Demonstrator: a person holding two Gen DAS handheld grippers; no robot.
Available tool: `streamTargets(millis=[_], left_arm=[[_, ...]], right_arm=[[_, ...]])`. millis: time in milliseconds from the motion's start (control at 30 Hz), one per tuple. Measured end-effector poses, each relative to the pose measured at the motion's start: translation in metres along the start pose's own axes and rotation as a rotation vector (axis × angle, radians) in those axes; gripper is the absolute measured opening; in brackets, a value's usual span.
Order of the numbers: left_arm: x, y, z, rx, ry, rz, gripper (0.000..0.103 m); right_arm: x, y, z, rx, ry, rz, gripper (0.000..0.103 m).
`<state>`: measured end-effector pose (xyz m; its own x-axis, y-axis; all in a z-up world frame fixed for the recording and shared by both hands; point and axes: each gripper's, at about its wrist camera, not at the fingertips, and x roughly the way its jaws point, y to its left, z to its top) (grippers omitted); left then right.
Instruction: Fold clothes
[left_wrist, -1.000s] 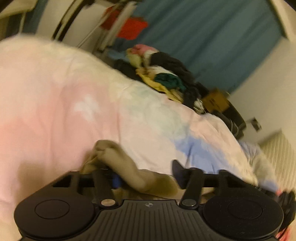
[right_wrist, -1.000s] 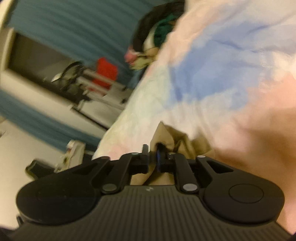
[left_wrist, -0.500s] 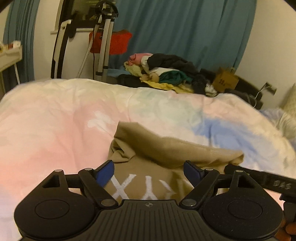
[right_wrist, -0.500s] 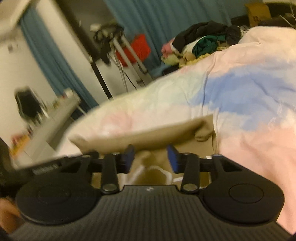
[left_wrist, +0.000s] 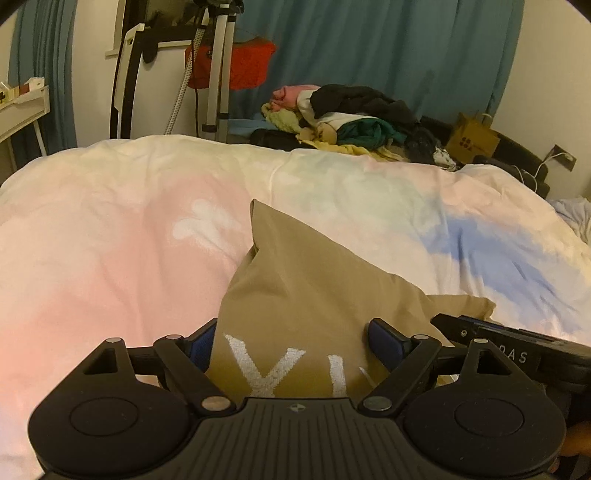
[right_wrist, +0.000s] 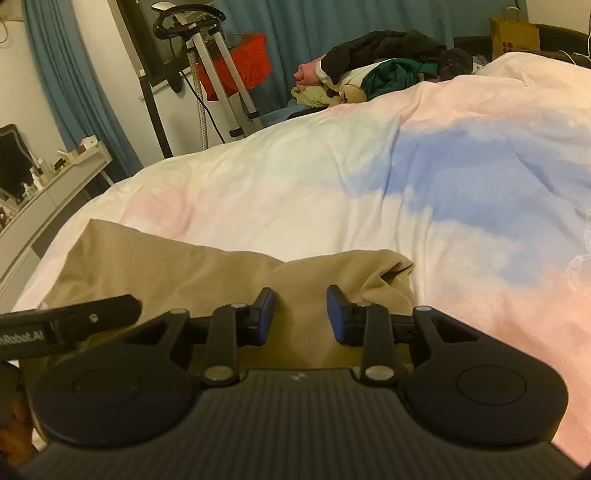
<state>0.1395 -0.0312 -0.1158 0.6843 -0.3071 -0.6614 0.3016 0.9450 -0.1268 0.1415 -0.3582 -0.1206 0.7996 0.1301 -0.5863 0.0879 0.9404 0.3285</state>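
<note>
The tan shirt (left_wrist: 306, 295) lies on the bed (left_wrist: 110, 258), low in the middle of the left frame, with white letters near the bottom edge and one corner pointing up toward the centre. In the right frame its far edge is bunched at the lower centre. The left tongs (left_wrist: 295, 341) are spread wide with nothing between the pads, and the right tongs (right_wrist: 300, 314) are also released, just above the cloth. I judge the shirt is partly folded, but the far edge is not even (the right corner is rumpled). To do the next fold well, each tongs should pinch only one layer at a corner, lift together, and lay the edge straight. A pile of clothes (left_wrist: 354, 118) waits at the upper centre.
</note>
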Motion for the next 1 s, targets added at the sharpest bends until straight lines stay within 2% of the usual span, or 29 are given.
streamTargets(millis=[133, 300, 367, 533, 667, 767, 833, 900, 933, 1000], left_arm=[[-0.017, -0.002, -0.006, -0.013, -0.017, 0.006, 0.085], [-0.059, -0.003, -0.02, 0.015, -0.071, -0.003, 0.085], [-0.064, -0.004, -0.026, 0.015, -0.037, -0.008, 0.085], [-0.066, -0.006, -0.037, 0.008, 0.055, 0.013, 0.086], [-0.082, -0.001, -0.04, -0.04, 0.058, -0.004, 0.086], [-0.097, 0.004, -0.045, -0.096, 0.045, -0.036, 0.086], [-0.107, 0.007, -0.048, -0.134, 0.037, -0.057, 0.087], [-0.117, 0.011, -0.052, -0.172, 0.029, -0.078, 0.088], [-0.122, 0.013, -0.053, -0.191, 0.025, -0.089, 0.088], [-0.128, 0.018, -0.055, -0.241, 0.029, -0.119, 0.088]], right_arm=[[-0.016, 0.006, -0.001, 0.008, -0.013, 0.0, 0.036], [-0.06, 0.018, -0.01, 0.007, -0.063, 0.022, 0.036], [-0.073, 0.02, -0.017, 0.026, -0.055, 0.022, 0.036], [-0.087, 0.02, -0.038, 0.113, 0.036, 0.022, 0.036], [-0.106, 0.017, -0.042, 0.176, 0.017, 0.029, 0.038], [-0.12, 0.006, -0.045, 0.302, 0.017, 0.07, 0.038], [-0.128, -0.003, -0.049, 0.412, 0.034, 0.116, 0.047], [-0.13, -0.015, -0.058, 0.574, 0.094, 0.213, 0.082], [-0.13, -0.019, -0.065, 0.637, 0.116, 0.256, 0.085], [-0.127, -0.023, -0.078, 0.721, 0.156, 0.312, 0.086]])
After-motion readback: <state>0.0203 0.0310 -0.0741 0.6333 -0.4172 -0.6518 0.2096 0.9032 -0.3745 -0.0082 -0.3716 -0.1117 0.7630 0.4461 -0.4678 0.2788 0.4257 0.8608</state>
